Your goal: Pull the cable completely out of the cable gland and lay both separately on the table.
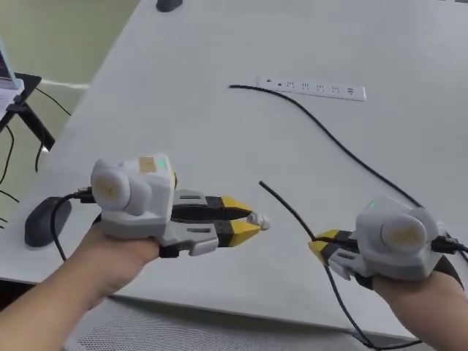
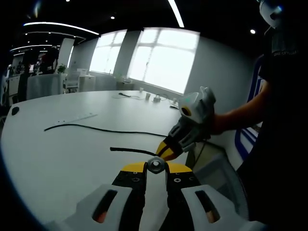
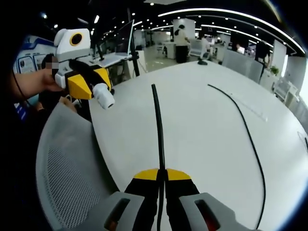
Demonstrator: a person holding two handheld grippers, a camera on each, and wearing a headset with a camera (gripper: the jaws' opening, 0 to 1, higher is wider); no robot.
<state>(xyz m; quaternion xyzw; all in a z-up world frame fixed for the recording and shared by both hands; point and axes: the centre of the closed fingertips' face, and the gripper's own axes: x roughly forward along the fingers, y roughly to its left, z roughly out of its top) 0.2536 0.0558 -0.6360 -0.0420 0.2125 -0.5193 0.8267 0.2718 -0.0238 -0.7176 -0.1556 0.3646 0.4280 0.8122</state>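
Your left gripper [image 1: 252, 218] is squeezed shut on the small white cable gland [image 1: 261, 219], just over the table's [image 1: 183, 124] near edge. Your right gripper [image 1: 316, 243] pinches the black cable [image 1: 284, 205], its loose end out of the gland. Farther up the table lie a second black cable [image 1: 344, 150] and a white power strip [image 1: 314, 88].

Two grippers [image 1: 252, 221] [image 1: 316, 246], two cables [image 1: 285, 205] [image 1: 329, 136], one cable gland [image 1: 259, 219], one power strip [image 1: 314, 88], perhaps two mice [image 1: 44, 219] [image 1: 168, 4].

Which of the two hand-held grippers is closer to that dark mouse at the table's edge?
Left. The left gripper, shut on the cable gland, hangs beside the mouse; the right gripper, shut on the cable, is farther off, beyond the left one.
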